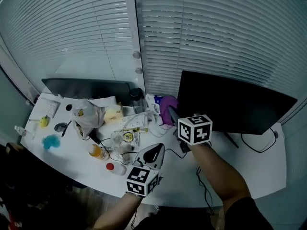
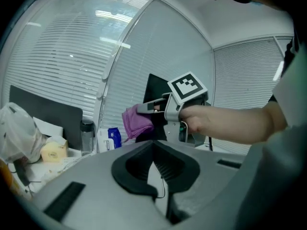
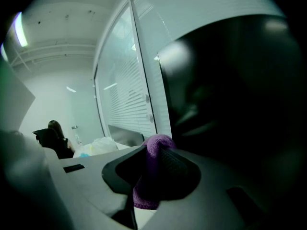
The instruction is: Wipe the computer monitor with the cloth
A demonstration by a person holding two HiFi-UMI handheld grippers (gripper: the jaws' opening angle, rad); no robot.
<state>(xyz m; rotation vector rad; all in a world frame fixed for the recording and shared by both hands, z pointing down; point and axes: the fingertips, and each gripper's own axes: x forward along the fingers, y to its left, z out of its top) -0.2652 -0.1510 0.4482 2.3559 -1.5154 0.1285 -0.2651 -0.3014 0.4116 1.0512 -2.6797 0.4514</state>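
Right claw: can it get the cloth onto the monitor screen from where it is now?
Probably yes. The right claw grips the purple cloth close beside the monitor, and nothing visible sits between them.

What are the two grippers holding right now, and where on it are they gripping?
The right gripper holds the purple cloth, jaws pinched on a bunched fold. The left gripper holds nothing.

Cluttered white desk (image 1: 249, 176) — computer monitor (image 1: 230, 102), second screen (image 1: 86, 87), plastic bag (image 1: 88, 114), papers (image 1: 132, 123), orange bottle (image 1: 97, 152), black cable (image 1: 259, 151).
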